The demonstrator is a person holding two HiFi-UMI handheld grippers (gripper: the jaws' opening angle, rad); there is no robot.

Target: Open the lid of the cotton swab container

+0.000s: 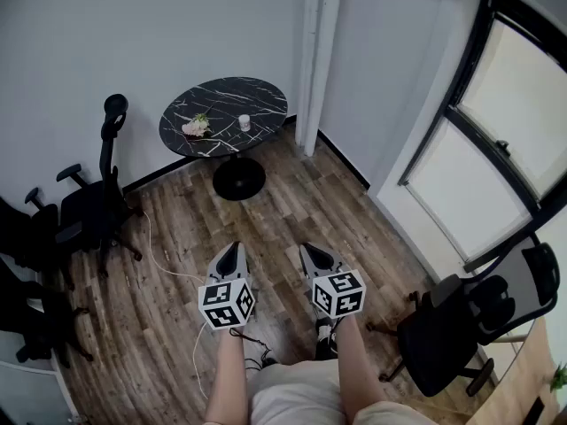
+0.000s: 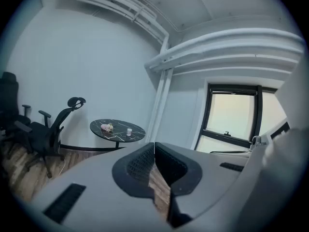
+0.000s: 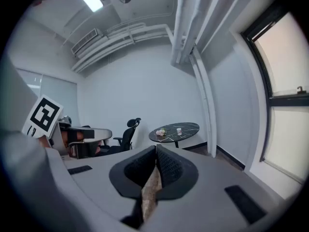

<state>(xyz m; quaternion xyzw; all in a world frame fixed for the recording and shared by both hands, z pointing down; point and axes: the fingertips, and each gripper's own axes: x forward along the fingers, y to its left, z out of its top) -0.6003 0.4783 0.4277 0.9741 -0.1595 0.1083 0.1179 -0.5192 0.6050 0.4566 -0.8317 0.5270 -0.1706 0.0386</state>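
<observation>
Far left, I see a black chair (image 1: 89, 211) on the wood floor (image 1: 292, 202). Right of it, by the wall, stands the round black table (image 1: 261, 96), well ahead of both grippers. On it lies a pinkish flower bunch (image 1: 195, 127). Just right of that, and apart from it, the small white container (image 1: 244, 122) stands upright near the table's middle. It is too small here for me to make out its lid.

Low in the head view, the left gripper (image 1: 232, 251) points toward the table. Its fingers (image 2: 140, 163) are pressed together with nothing between them. The right gripper (image 1: 310, 251) sits near it, pointing the same way, and its fingers (image 3: 169, 166) are likewise together on nothing. Both are well apart from the container.

Farther right, a window (image 1: 496, 149) fills the wall, and a second chair (image 1: 461, 326) stands below it.
</observation>
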